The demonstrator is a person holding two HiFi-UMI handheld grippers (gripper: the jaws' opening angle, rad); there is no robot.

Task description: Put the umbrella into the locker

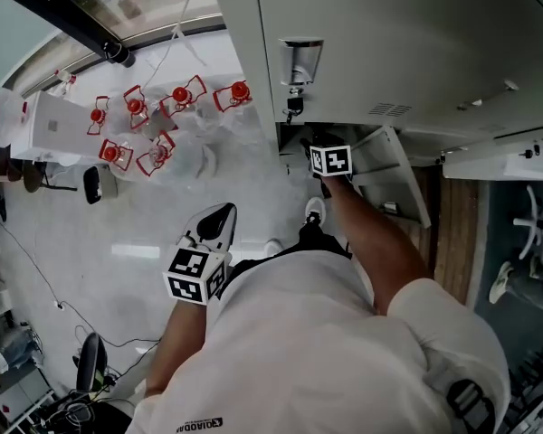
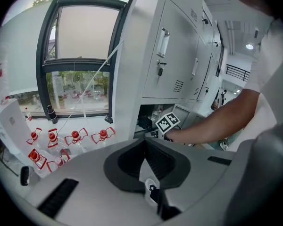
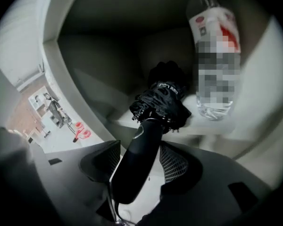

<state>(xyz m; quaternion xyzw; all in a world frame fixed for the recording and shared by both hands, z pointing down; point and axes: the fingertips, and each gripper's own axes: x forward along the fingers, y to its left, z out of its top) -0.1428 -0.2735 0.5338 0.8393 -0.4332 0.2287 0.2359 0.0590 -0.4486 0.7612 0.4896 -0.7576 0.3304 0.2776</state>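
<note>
A folded black umbrella (image 3: pixel 162 100) lies inside the open locker compartment (image 3: pixel 85 79), its canopy resting on the shelf and its smooth black handle (image 3: pixel 139 168) pointing back at me. My right gripper (image 3: pixel 139 147) is open, with the handle between its two pads and a gap showing at the right mesh pad. In the head view the right gripper (image 1: pixel 319 152) reaches into the low compartment beside the swung-out locker door (image 1: pixel 394 174). My left gripper (image 1: pixel 214 228) hangs shut and empty over the floor, well left of the locker; its pads (image 2: pixel 132 159) meet at the tips.
A clear water bottle (image 3: pixel 216 55) with a red and white label stands on the shelf right of the umbrella. Several red-capped bottles (image 1: pixel 163 120) in red holders sit on the pale floor under the window (image 2: pixel 80 55). Closed locker doors (image 2: pixel 172 51) rise above.
</note>
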